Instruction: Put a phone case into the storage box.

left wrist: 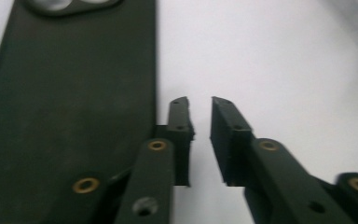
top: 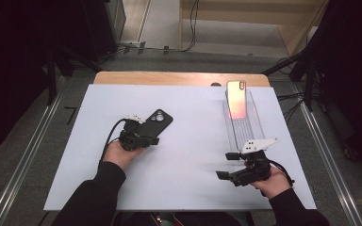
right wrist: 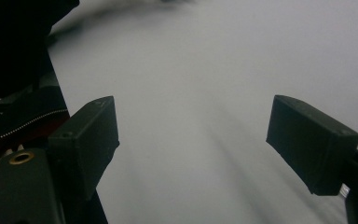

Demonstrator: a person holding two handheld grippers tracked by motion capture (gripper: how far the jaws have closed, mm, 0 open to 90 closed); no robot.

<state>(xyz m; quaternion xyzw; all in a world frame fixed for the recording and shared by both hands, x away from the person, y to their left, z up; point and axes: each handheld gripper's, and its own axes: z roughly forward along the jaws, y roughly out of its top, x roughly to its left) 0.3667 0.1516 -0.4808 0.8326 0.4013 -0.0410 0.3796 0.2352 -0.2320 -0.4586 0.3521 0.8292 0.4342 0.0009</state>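
One black phone case (top: pixel 158 121) is seen lying flat on the white table sheet (top: pixel 188 155), back upward with its camera cut-out toward the far end, left of the table's middle. One phone (top: pixel 236 99) with a pink-orange glowing face is seen propped upright at the far end of one clear plastic stand (top: pixel 245 127), on the right side of the table and well apart from the case. Two grippers are counted, one in each hand of the person, whose dark sleeves come in from the near edge. The left gripper (top: pixel 141 136) is held just at the near end of the case; in the left gripper view its jaws (left wrist: pixel 200 126) are parted by a narrow gap with nothing but white sheet between them, and the case (left wrist: pixel 70 93) is seen lying just beside the left-hand jaw, not clamped. The right gripper (top: pixel 235 167), topped by a grey three-cornered plate, is held near the stand's near end, with its jaws (right wrist: pixel 191 140) spread wide and empty over bare sheet. Nothing is seen standing between the case and the left gripper.
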